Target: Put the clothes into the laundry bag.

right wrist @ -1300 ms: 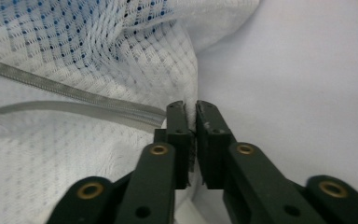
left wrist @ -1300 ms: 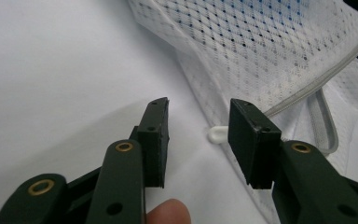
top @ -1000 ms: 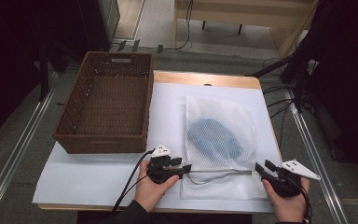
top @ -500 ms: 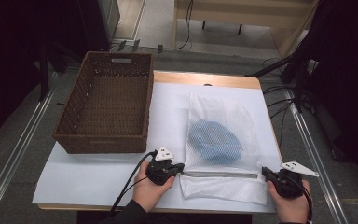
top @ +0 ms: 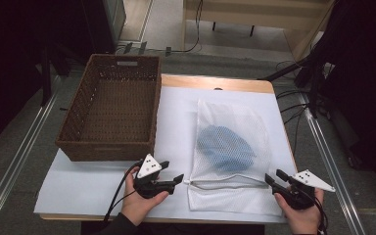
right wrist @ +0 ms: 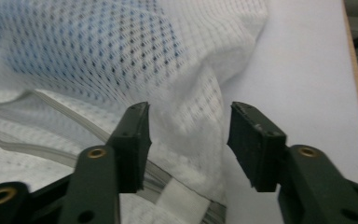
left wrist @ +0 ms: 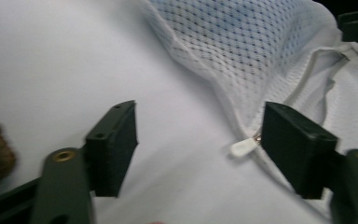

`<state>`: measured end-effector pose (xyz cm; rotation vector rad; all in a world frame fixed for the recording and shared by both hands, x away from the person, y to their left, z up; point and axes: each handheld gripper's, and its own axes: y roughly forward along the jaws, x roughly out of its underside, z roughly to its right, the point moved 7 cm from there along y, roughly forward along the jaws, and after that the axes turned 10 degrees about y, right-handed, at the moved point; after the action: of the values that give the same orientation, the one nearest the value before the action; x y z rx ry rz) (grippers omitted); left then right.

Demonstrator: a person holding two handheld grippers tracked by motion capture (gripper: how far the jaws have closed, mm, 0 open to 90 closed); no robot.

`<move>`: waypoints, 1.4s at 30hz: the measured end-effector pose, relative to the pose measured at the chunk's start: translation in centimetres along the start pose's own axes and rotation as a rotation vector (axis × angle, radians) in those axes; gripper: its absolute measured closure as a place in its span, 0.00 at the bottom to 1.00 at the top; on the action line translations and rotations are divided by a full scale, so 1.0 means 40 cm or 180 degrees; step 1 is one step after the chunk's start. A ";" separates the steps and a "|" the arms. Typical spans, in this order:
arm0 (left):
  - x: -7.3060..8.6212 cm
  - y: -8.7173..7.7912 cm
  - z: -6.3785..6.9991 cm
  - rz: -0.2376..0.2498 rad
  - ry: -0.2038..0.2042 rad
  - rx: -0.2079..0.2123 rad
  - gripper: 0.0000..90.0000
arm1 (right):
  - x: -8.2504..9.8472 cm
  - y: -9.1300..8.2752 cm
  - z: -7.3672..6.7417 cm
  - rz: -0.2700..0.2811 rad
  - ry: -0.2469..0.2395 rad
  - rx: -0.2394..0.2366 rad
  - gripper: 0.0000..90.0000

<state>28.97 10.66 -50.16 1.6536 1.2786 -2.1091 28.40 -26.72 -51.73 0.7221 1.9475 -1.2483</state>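
In the high view, a white mesh bag [top: 230, 152] lies flat on the white sheet [top: 98, 188] that covers the table [top: 215, 82], in the centre-right of the frame. A blue cloth [top: 225, 147] shows through the mesh in the bag's middle. A zipper [top: 225, 183] runs across the bag near its lower end, and below it a flap of mesh lies toward the bottom edge of the sheet.

The left tool [top: 175, 179] sits in the lower middle of the frame, held in a hand just to the left of the bag's zipper end. Its jaws have just been opening and stand apart with nothing between them; in the left gripper view the white zipper pull [left wrist: 241, 148] lies on the sheet close beside the right-hand jaw, not gripped.

The right tool [top: 273, 178] is at the lower right of the high view, at the bag's right edge by the zipper line. Its jaws have also just been opening; in the right gripper view the bag's edge bulges up between them, but the pads do not press on it.

A brown wicker basket [top: 78, 132] stands at the upper left of the table, well apart from the bag.
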 end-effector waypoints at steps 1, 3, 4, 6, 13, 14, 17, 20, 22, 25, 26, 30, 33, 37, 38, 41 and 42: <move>0.000 -0.008 -0.007 0.0017 -0.0005 -0.0015 0.20 | -0.003 -0.001 -0.004 0.0026 0.0006 -0.0019 0.50; 0.001 -0.024 -0.019 0.0059 0.0008 -0.0043 0.15 | -0.008 -0.004 -0.009 0.0054 -0.0024 -0.0034 0.47; 0.003 -0.031 -0.023 0.0073 0.0067 -0.0045 0.12 | -0.010 -0.006 -0.012 0.0065 -0.0023 -0.0043 0.46; 0.004 -0.045 -0.029 0.0086 0.0082 0.0012 0.02 | -0.014 -0.009 -0.017 0.0088 -0.0042 -0.0060 0.43; 0.000 -0.105 -0.061 0.0225 0.0097 0.0094 0.00 | -0.023 -0.020 -0.032 0.0098 -0.0063 -0.0218 0.21; 0.000 -0.112 -0.065 0.0239 0.0080 0.0093 0.00 | -0.025 -0.021 -0.034 0.0107 -0.0059 -0.0236 0.19; 0.003 -0.141 -0.085 0.0276 0.0050 0.0062 0.00 | -0.028 -0.025 -0.036 0.0106 -0.0046 -0.0252 0.17; 0.012 -0.166 -0.098 0.0268 0.0085 -0.0004 0.00 | -0.031 -0.027 -0.035 0.0118 -0.0032 -0.0227 0.16; 0.017 -0.177 -0.101 0.0265 0.0130 -0.0048 0.00 | -0.031 -0.026 -0.034 0.0116 -0.0035 -0.0188 0.16; 0.026 -0.198 -0.114 0.0269 0.0147 -0.0091 0.00 | -0.027 -0.025 -0.035 0.0090 -0.0047 -0.0176 0.15; 0.030 -0.205 -0.120 0.0271 0.0133 -0.0093 0.00 | -0.025 -0.024 -0.035 0.0084 -0.0046 -0.0182 0.13; 0.054 -0.235 -0.152 0.0226 0.0101 -0.0173 0.00 | -0.023 -0.028 -0.033 0.0100 0.0006 -0.0264 0.12; 0.062 -0.258 -0.166 0.0247 0.0086 -0.0188 0.00 | -0.022 -0.028 -0.028 0.0097 0.0017 -0.0253 0.11; 0.080 -0.288 -0.190 0.0225 0.0066 -0.0247 0.00 | -0.021 -0.030 -0.024 0.0098 0.0033 -0.0241 0.11; 0.083 -0.295 -0.197 0.0247 0.0033 -0.0263 0.00 | -0.020 -0.030 -0.024 0.0097 0.0028 -0.0240 0.11; 0.090 -0.319 -0.216 0.0289 -0.0001 -0.0282 0.00 | -0.017 -0.029 -0.023 0.0091 0.0010 -0.0223 0.11; 0.092 -0.329 -0.225 0.0309 -0.0016 -0.0307 0.00 | -0.016 -0.028 -0.023 0.0088 0.0011 -0.0218 0.11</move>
<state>26.15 26.40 -46.72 1.6350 1.2509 -1.9632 27.70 -26.35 -50.34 0.7143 1.9668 -1.1588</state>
